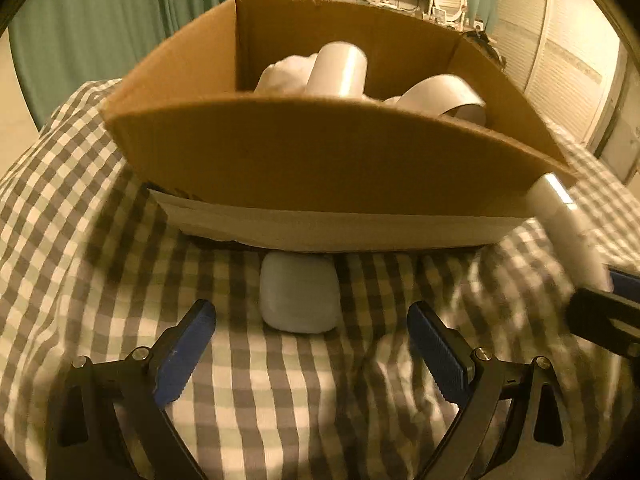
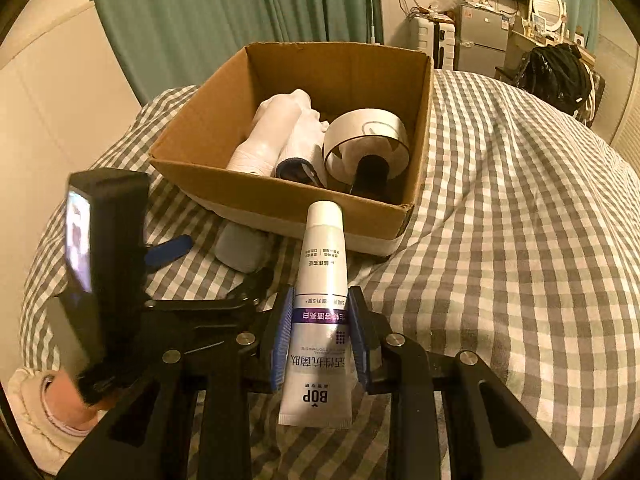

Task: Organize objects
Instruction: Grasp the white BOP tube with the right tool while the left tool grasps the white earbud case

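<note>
A grey-and-white checked bed cover (image 2: 520, 240) fills the near scene, where a white toothpaste tube (image 2: 320, 320) printed "BOP" is gripped between the jaws of the right gripper (image 2: 319, 340), cap pointing far. The left gripper (image 1: 312, 344) is held with jaws spread before a pale soap-like block (image 1: 298, 298) lying against the cardboard box (image 2: 280, 200). White socks (image 2: 276, 132) and a tape roll (image 2: 366, 136) are seen inside, with green curtains (image 2: 220, 12) beyond.

The left gripper (image 1: 312, 344) hovered with its jaws spread wide over the checked bedcover (image 1: 80, 240), just short of a pale case (image 1: 298, 298) lying against the cardboard box (image 1: 320, 152). A white tube (image 1: 568, 228) poked in from the right.
</note>
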{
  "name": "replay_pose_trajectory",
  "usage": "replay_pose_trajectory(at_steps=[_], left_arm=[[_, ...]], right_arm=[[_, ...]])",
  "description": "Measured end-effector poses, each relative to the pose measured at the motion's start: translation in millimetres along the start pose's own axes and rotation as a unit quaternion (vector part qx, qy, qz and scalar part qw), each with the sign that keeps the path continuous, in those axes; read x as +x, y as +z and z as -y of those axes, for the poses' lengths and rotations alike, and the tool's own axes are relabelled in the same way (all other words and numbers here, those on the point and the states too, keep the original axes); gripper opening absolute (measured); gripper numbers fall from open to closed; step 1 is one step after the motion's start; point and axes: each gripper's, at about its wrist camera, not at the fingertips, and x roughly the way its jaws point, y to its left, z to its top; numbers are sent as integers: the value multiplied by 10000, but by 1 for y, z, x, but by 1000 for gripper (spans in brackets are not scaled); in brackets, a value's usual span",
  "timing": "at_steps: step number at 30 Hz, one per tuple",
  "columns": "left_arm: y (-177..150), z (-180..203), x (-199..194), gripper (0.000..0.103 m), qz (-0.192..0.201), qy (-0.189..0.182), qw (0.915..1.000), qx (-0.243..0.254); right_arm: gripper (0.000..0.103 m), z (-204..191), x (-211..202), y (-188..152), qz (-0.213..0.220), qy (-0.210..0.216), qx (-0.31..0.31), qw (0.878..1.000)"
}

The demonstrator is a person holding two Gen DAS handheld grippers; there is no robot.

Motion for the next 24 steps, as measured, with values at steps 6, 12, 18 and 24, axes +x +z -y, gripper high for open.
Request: replay_pose_trajectory(at_steps=[6,12,18,24], left_arm=[[1,10,18,73,-2,499,9983,300],[1,2,11,49,56,332,9993,155],[-10,-15,-13,49,-103,-190,9997,-112],[-20,-26,-52,49,-13,-426,9988,-251]], right_arm=[[27,3,1,0,-9,68,89,9999],[27,2,3,-1,-38,-47,67,10000],[27,-1,-2,-2,72,-234,-18,9997],[26,-7,-16,-8,291,-277,-111,9991]])
